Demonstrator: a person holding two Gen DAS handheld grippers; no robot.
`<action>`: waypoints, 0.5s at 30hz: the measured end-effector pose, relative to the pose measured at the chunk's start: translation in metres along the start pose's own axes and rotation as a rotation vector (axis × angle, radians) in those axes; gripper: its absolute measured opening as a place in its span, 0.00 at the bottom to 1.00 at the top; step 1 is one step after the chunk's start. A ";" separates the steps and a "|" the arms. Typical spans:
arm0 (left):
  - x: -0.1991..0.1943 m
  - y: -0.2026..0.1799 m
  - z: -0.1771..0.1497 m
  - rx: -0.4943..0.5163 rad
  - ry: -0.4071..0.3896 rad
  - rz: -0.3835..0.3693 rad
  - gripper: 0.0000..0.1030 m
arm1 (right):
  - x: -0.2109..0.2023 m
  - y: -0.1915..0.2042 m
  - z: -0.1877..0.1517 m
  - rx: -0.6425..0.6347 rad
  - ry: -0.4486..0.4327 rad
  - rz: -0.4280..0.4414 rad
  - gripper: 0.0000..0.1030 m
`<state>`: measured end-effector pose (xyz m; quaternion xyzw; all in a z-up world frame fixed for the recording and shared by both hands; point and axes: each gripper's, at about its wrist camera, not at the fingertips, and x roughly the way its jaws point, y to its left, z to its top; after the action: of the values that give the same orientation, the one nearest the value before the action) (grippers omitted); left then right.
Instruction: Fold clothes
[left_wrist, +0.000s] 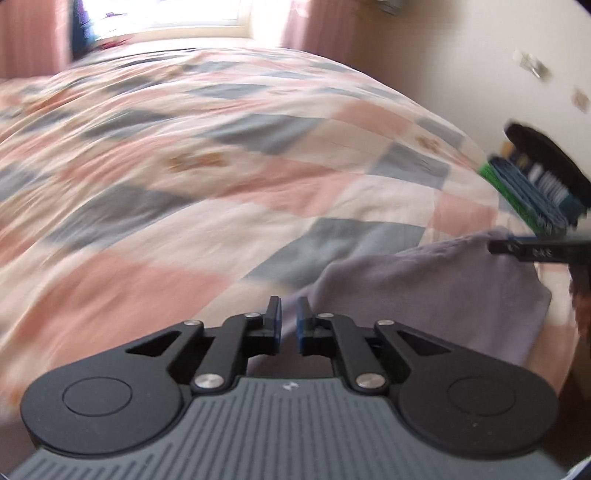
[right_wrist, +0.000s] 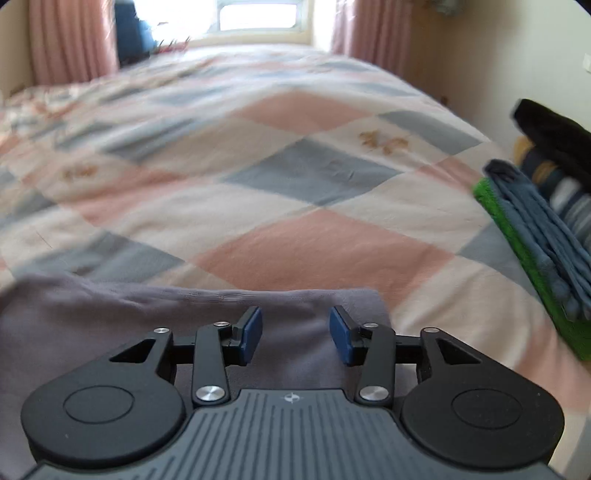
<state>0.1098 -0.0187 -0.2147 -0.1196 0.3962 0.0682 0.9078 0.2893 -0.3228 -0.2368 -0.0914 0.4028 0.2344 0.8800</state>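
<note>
While the right hand-held gripper (right_wrist: 295, 334) hangs tilted downward over the near end of the bed (right_wrist: 295, 177), its jaws stand about half apart with nothing pinched between the blue pads (right_wrist: 252, 334); only the grey-lilac garment (right_wrist: 92, 314) shows in the gap, lying beneath and not gripped. The left hand-held gripper (left_wrist: 289, 321) has its jaws nearly closed, a thin slit between them, and nothing visibly caught there. The garment lies flat on the checked bedspread at the near edge, already doubled by the look of its smooth far fold. From the right hand-held gripper it lies directly under the fingers and stretches away to the left; its right end stops just beyond the right finger. From the left hand-held gripper it lies ahead and to the right, its left end just past the fingertips. Its long axis therefore runs across the bed, side to side, between the two hands. Judgement: the right hand is the better placed for the next fold, being over the cloth with jaws ready. To the far right, well apart from the garment, a stack of folded clothes (right_wrist: 546, 236) rests on the bedspread, the likely destination.
</note>
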 end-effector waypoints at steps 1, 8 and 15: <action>-0.015 0.015 -0.011 -0.018 0.008 0.037 0.07 | -0.010 0.005 -0.006 0.018 -0.003 0.017 0.48; -0.086 0.158 -0.093 -0.143 0.120 0.394 0.07 | -0.020 0.029 -0.071 -0.021 0.133 -0.103 0.57; -0.130 0.299 -0.124 -0.270 0.081 0.607 0.04 | -0.047 0.060 -0.061 -0.003 0.074 -0.223 0.66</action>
<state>-0.1307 0.2313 -0.2490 -0.1180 0.4367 0.3824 0.8057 0.1927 -0.3076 -0.2402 -0.1456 0.4221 0.1323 0.8850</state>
